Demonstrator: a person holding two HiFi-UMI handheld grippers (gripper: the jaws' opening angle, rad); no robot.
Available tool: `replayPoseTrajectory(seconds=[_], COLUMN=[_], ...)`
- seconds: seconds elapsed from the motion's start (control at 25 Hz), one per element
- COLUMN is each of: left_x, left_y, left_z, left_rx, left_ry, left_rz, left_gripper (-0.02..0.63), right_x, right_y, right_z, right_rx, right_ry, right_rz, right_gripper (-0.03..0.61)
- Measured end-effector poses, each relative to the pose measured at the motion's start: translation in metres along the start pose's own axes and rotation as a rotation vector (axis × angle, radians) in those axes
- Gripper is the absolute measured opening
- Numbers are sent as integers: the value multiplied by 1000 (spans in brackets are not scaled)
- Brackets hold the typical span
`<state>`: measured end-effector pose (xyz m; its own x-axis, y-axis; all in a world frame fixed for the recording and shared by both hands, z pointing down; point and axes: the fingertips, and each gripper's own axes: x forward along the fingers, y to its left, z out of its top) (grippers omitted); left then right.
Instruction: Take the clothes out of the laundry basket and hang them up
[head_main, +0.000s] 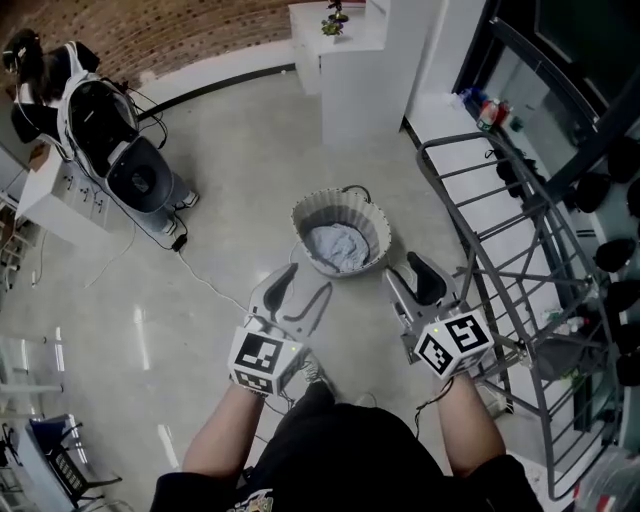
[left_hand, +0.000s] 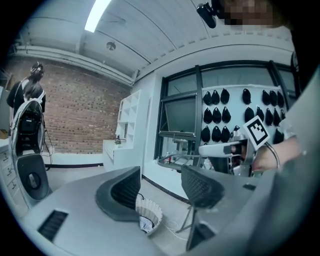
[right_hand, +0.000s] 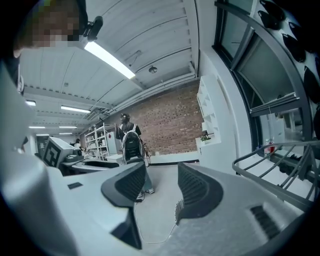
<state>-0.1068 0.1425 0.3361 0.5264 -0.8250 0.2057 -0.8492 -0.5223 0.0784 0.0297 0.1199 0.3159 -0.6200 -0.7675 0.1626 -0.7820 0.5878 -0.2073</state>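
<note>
Head view: one round, fluted, pale grey laundry basket (head_main: 376, 226) stands on the light polished floor (head_main: 240, 140), straight ahead of the person. One crumpled heap of pale blue-grey clothes (head_main: 337, 245) lies in its bottom, below the rim. Two grippers are held above the floor on the near side of the basket. The left gripper (head_main: 301, 290) is just short of the rim and the right gripper (head_main: 410, 279) is just beside it. One grey metal-tube drying rack (head_main: 497, 262) stands close on the right, its near rail beside the right gripper. One thin cable (head_main: 212, 288) runs over the floor on the left. The floor left of and beyond the basket lies open.

Left gripper view: the two dark ribbed jaws stand well apart and grip nothing. The basket shows low in the gap between them, farther off.

Right gripper view: its two jaws are likewise spread wide with nothing in them. Only bare floor and the cable show through the gap. One person with a backpack (right_hand: 131, 144) stands far off, and the rack's curved rail edges the right side.
</note>
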Motion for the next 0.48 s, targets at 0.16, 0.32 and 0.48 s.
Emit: replayPoseTrajectory(seconds=[0.16, 0.32, 0.48], left_x=[13, 21, 36], left_y=[34, 61, 83], left_z=[2, 4, 7], left_rx=[-4, -5, -3], left_ry=[-1, -6, -9], left_rz=[-27, -45, -55], left_gripper=[235, 235, 235], right_x=[35, 63, 88], right_y=[-2, 0, -7], right_z=[7, 8, 13], right_rx=[1, 2, 11], right_ry=[-7, -12, -12], right_rz=[-32, -51, -67], right_gripper=[215, 216, 218])
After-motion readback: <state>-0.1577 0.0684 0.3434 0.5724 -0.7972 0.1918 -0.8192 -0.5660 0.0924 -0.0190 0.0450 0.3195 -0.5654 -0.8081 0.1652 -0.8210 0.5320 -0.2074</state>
